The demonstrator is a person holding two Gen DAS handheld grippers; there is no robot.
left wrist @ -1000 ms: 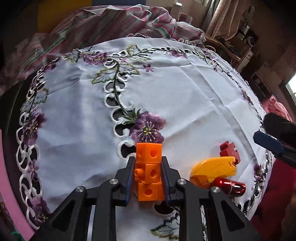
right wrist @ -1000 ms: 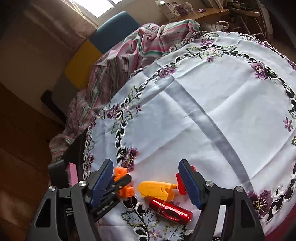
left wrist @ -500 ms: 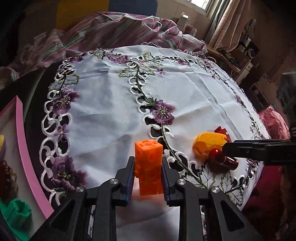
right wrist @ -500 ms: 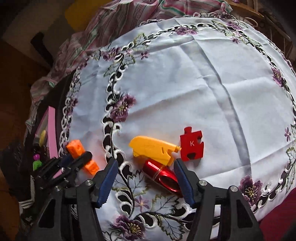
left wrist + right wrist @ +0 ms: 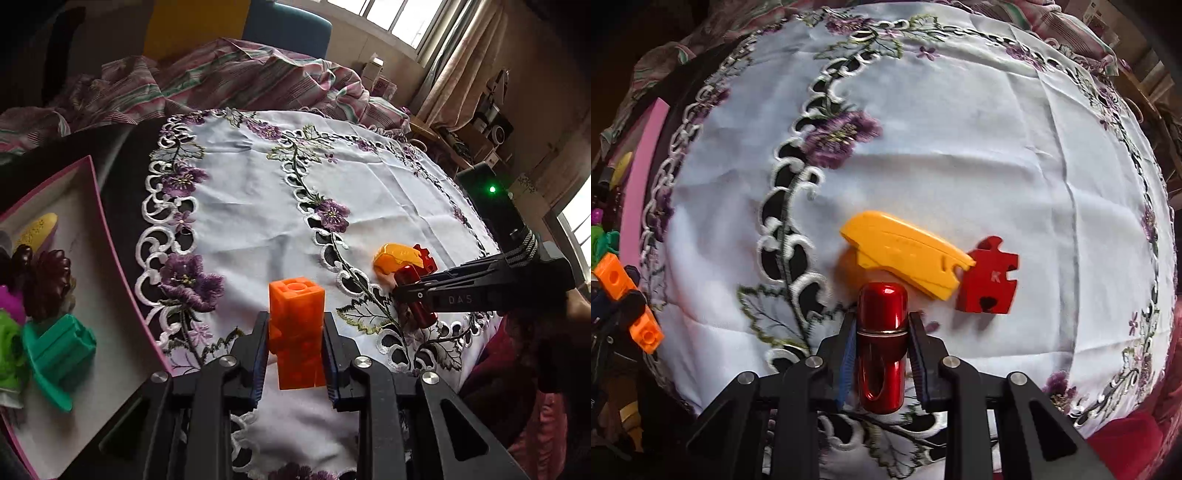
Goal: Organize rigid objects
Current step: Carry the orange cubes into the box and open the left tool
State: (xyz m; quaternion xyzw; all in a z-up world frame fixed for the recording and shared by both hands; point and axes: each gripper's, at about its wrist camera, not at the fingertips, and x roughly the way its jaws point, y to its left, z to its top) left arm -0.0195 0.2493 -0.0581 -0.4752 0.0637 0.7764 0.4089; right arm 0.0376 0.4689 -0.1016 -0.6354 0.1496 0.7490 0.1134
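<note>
White embroidered tablecloth (image 5: pixel 369 192) covers the table, pink-rimmed tray (image 5: pixel 107 236) at its left edge. Left gripper (image 5: pixel 295 354) is clamped on an upright orange block stack (image 5: pixel 297 332), raised above the cloth. Right gripper (image 5: pixel 881 354) is closed around a glossy red capsule (image 5: pixel 882 343) lying beside the yellow piece (image 5: pixel 905 254).

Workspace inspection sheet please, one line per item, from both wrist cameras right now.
Surface: white embroidered tablecloth.
Job's things: orange block stack; red capsule; yellow plastic piece and red puzzle piece on the cloth.
Clutter: pink tray holding a teal piece.
Grippers: left gripper shut on block stack; right gripper around capsule.
Cables: nothing seen.
Surroundings: striped blanket, windows.
</note>
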